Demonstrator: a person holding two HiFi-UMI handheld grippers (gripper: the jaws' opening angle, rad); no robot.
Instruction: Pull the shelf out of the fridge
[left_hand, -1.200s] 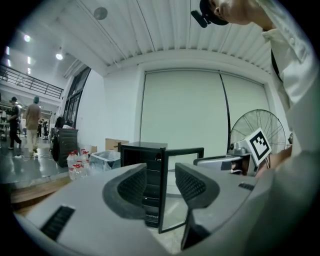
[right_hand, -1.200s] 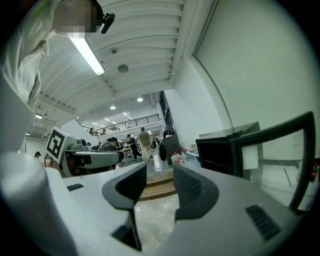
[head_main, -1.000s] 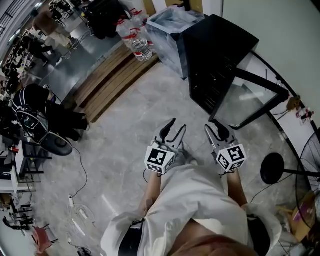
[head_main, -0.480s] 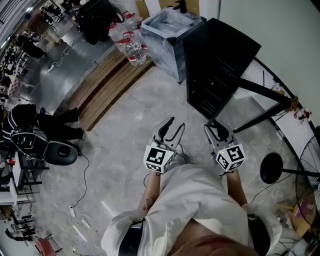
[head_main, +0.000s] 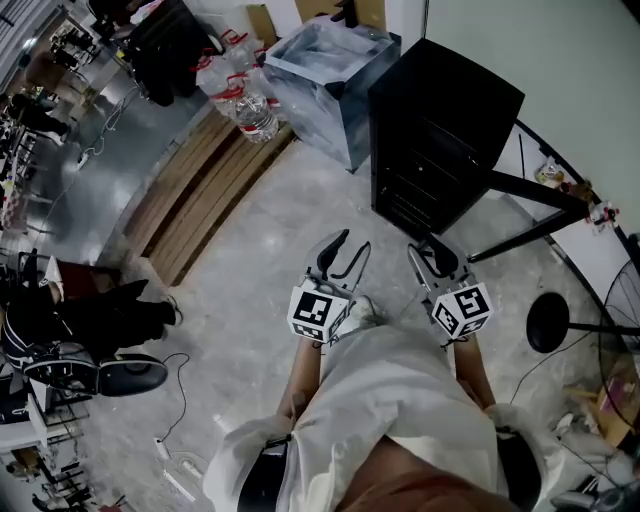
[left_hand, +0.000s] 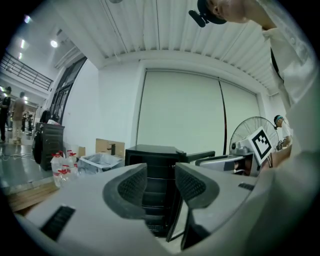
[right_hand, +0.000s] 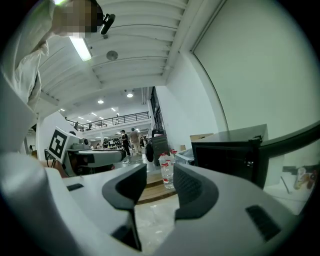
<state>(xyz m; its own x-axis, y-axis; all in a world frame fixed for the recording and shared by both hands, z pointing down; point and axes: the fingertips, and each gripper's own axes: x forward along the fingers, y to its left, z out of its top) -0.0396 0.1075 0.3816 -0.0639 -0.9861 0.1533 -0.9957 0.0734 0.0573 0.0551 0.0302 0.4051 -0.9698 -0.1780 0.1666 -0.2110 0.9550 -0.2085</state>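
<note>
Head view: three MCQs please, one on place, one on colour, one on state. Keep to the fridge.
1. Where is the fridge relative to the left gripper and right gripper?
A) ahead of both, untouched
B) behind the person
C) clamped in the fingers

2. Fridge colour?
A) white
B) black
C) red

3. Its door is:
A) shut
B) open
C) taken off

Answers:
1 A, bare floor lies between the grippers and the fridge.
2 B, its casing is black.
3 B, the door stands swung out and the shelves show.
</note>
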